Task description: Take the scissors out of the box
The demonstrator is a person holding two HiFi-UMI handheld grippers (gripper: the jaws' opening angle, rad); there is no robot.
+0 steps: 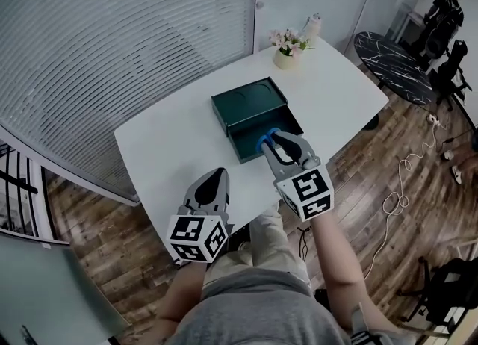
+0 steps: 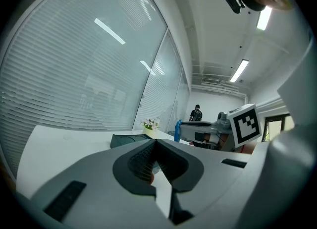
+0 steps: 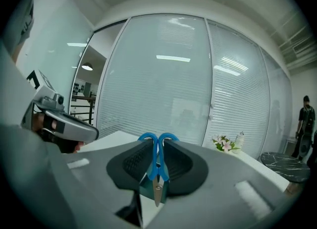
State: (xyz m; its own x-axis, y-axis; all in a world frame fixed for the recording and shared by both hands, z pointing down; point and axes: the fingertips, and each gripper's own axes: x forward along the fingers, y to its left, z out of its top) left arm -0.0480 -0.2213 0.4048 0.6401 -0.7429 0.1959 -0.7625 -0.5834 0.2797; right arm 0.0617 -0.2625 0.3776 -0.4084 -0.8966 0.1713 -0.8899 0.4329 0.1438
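Blue-looped scissors (image 3: 154, 158), ribbed black tool pads (image 3: 133, 162)

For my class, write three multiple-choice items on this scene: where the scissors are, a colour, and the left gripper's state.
1. Where are the scissors? A in the box; B beside the flowers; C between the right gripper's jaws.
2. What colour are their handles? A red; B blue; C yellow.
3. How do the left gripper's jaws stand? A together, empty; B clamped on the box; C wide apart.
Key: 1 C, its jaws press on them; 2 B, blue loops show above the jaws; 3 A, the tips meet with nothing between.
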